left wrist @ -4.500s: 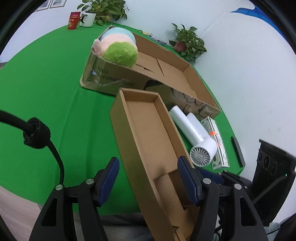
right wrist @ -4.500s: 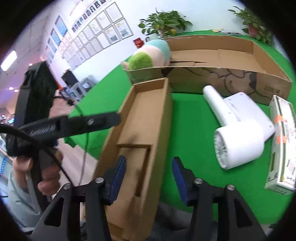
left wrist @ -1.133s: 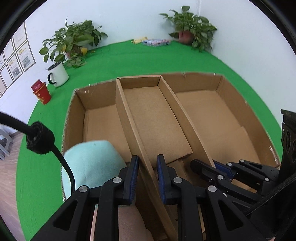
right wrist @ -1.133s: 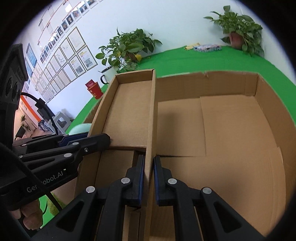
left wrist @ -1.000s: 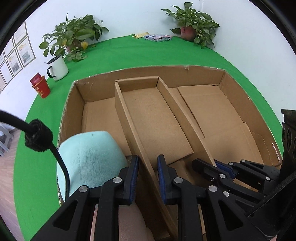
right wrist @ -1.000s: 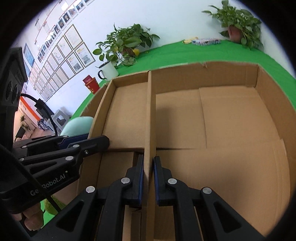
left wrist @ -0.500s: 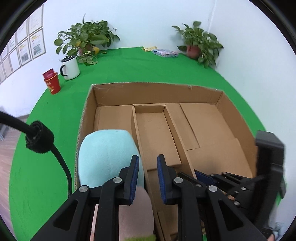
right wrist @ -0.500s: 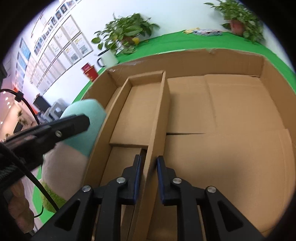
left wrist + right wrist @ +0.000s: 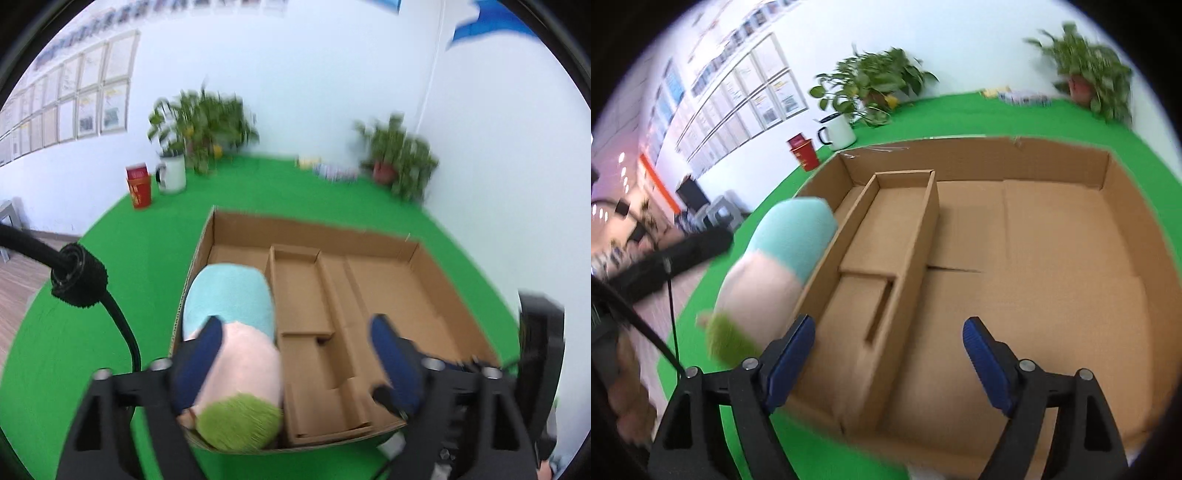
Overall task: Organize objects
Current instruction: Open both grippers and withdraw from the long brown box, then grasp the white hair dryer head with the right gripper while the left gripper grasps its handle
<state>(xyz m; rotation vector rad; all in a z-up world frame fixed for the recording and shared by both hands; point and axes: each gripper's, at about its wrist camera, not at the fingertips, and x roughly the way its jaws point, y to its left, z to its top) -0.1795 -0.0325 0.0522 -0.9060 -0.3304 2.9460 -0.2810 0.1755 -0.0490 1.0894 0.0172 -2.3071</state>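
A large open cardboard box (image 9: 332, 227) (image 9: 1015, 151) lies on the green table. A narrow cardboard tray (image 9: 299, 291) (image 9: 886, 236) rests inside it, left of middle. A plush toy in teal, pink and green (image 9: 232, 339) (image 9: 775, 266) fills the box's left end. My left gripper (image 9: 295, 362) is open and empty, above the box's near edge. My right gripper (image 9: 890, 354) is open and empty, over the near part of the tray and the box floor.
A white mug (image 9: 171, 173) (image 9: 836, 134) and a red cup (image 9: 139, 186) (image 9: 804, 152) stand at the far left of the table. Potted plants (image 9: 399, 158) (image 9: 875, 88) stand along the back wall. Small packets (image 9: 332, 168) lie at the back.
Both grippers have let go of the tray's walls, opened wide and pulled back and up. The tray now rests inside the large box beside the plush toy.
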